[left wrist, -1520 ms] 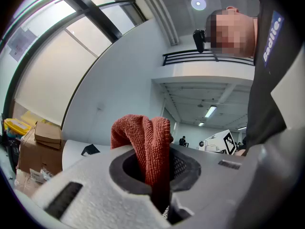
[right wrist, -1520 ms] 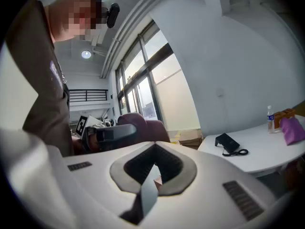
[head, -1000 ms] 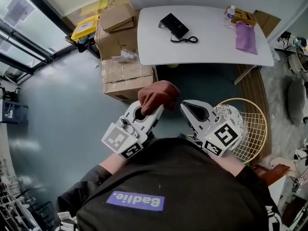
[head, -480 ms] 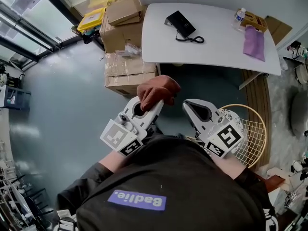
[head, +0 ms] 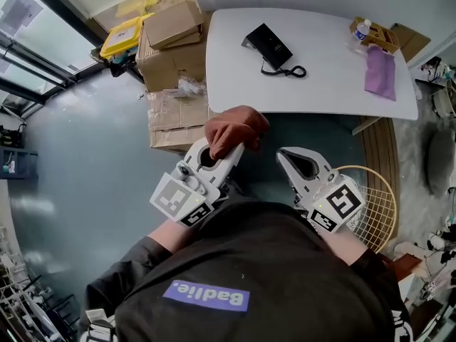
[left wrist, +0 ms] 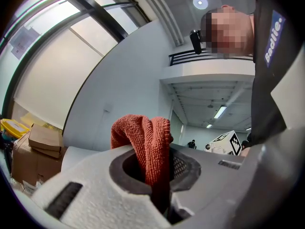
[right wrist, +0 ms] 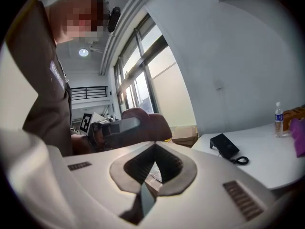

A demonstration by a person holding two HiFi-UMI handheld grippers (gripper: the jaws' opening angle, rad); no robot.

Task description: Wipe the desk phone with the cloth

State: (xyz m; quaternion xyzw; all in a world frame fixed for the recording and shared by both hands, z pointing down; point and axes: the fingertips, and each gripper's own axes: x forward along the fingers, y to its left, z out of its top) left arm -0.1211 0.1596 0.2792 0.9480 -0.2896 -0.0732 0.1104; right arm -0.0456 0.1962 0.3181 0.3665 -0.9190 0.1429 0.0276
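Note:
The black desk phone (head: pixel 268 45) lies on the white table (head: pixel 235 84) with its coiled cord (head: pixel 293 70) beside it; it also shows in the right gripper view, phone (right wrist: pixel 224 147). My left gripper (head: pixel 226 150) is held in front of the table, well short of the phone, shut on a rust-red cloth (head: pixel 235 127). In the left gripper view the cloth (left wrist: pixel 145 142) bunches up out of the closed jaws. My right gripper (head: pixel 285 156) is beside it, shut with nothing in it, its tips meeting in the right gripper view (right wrist: pixel 154 145).
Cardboard boxes (head: pixel 174 55) and a yellow box (head: pixel 125 38) are stacked left of the table. A purple cloth (head: pixel 380 71), a water bottle (head: pixel 363 28) and a brown box (head: pixel 377 35) sit at the table's right end. A wire basket (head: pixel 374 201) stands at my right.
The view has shifted and the table now lies slightly closer to both grippers. The left gripper still holds the cloth; the right stays shut.

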